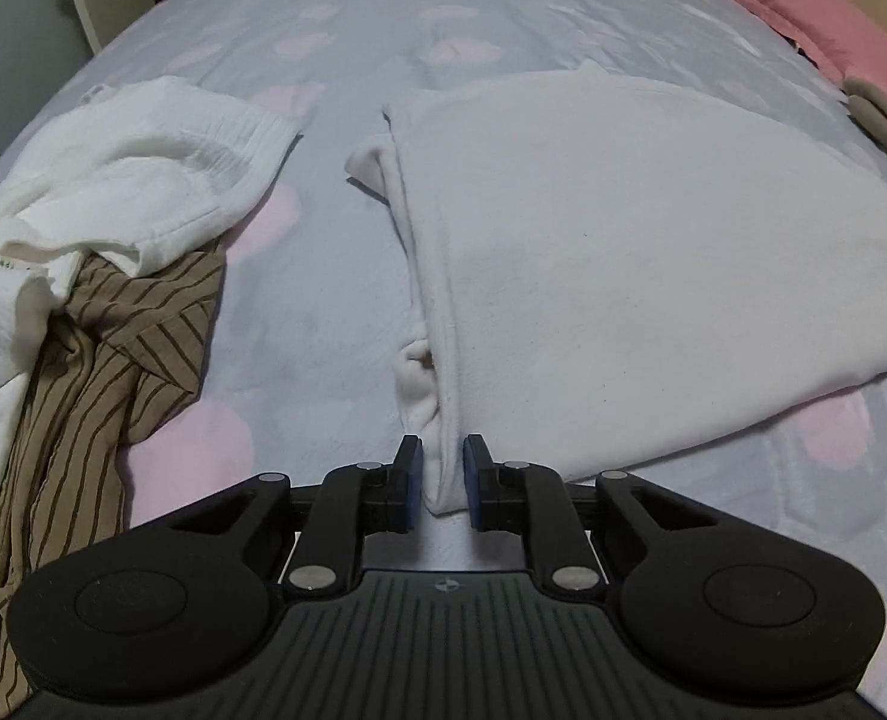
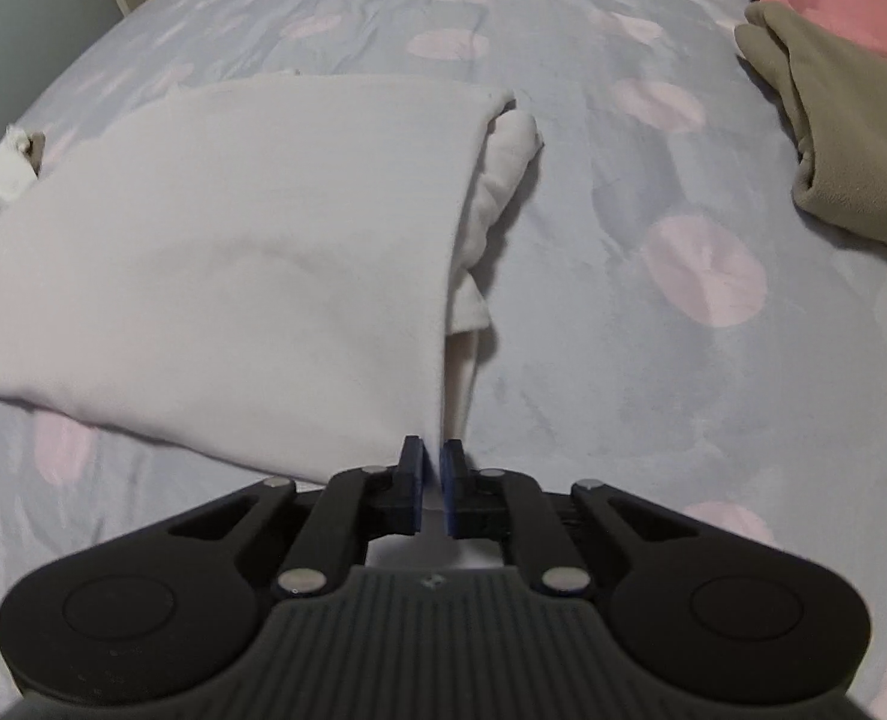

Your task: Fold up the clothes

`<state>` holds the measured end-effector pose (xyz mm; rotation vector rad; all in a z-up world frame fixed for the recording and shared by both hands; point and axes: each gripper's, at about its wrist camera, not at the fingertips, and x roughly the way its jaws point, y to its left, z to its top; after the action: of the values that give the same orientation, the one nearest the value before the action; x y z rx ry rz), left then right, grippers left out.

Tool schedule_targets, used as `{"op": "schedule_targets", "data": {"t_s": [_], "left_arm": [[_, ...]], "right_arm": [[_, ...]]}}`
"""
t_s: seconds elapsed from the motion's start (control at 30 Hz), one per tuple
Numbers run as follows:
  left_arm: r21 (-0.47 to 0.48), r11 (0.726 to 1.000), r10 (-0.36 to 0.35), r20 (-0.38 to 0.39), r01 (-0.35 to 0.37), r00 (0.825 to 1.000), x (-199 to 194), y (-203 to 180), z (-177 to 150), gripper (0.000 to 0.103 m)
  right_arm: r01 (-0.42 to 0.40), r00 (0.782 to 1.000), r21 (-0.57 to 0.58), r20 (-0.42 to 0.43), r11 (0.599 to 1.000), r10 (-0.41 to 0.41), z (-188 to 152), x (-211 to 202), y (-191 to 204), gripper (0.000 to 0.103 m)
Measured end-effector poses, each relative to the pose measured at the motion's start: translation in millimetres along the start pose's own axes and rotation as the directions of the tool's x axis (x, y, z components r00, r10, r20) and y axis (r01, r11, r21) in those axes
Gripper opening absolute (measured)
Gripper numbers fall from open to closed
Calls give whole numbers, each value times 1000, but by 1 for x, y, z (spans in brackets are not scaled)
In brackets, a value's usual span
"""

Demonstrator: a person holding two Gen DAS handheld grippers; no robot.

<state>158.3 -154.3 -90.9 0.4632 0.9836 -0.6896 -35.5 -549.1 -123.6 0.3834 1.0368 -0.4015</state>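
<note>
A white fleece garment lies partly folded on the bed; it also shows in the right wrist view. My left gripper is shut on its near left corner, with bunched fabric between the blue pads. My right gripper is shut on the near right corner of the same garment, with a thin edge of cloth between the pads. A sleeve sticks out along the garment's right edge.
A pile of a white textured garment and a brown striped shirt lies at the left. A folded olive garment and a pink pillow lie at the right. The bedsheet is grey with pink dots.
</note>
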Motion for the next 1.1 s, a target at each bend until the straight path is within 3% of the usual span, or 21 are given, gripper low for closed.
{"op": "schedule_targets", "data": {"t_s": [0.1,0.17,0.23,0.3,0.33,0.4,0.43,0.53,0.6,0.77,0.83,0.97,1.1], "left_arm": [[40,998,53,13,-54,998,-10,-8,2,17],[83,992,93,35,-96,995,-20,-15,2,25],[161,977,129,88,-142,988,-31,-25,0,28],[254,952,128,168,-168,977,-43,-38,-5,37],[289,942,115,197,-169,974,-47,-44,-7,47],[353,919,95,233,-175,968,-49,-58,-13,51],[390,903,89,243,-181,966,-49,-65,-16,54],[536,816,93,246,-216,965,-39,-86,-33,56],[627,738,115,248,-250,962,-30,-98,-46,56],[746,584,174,270,-320,947,-6,-110,-71,56],[753,552,201,298,-359,933,2,-111,-74,56],[749,527,227,333,-403,915,14,-113,-72,55],[769,458,237,378,-447,895,27,-120,-76,46]], "right_arm": [[20,1000,-28,3,999,-20,-3,-4,2,9],[35,999,-41,13,999,-35,-6,-11,0,11],[51,998,-53,24,997,-49,-9,-18,-1,14],[76,995,-123,67,990,-68,-13,-26,5,17],[91,993,-164,92,982,-76,-16,-31,8,20],[127,985,-245,147,961,-93,-22,-38,16,42],[156,978,-292,180,944,-106,-26,-41,22,43],[228,963,-471,237,852,-127,-44,-41,42,43],[260,958,-577,253,774,-134,-54,-37,54,41],[317,947,-728,275,608,-164,-69,-12,66,41],[335,942,-776,285,535,-176,-75,-2,70,41],[365,930,-849,312,382,-195,-86,17,78,41],[407,909,-879,363,248,-204,-87,34,82,41]]}}
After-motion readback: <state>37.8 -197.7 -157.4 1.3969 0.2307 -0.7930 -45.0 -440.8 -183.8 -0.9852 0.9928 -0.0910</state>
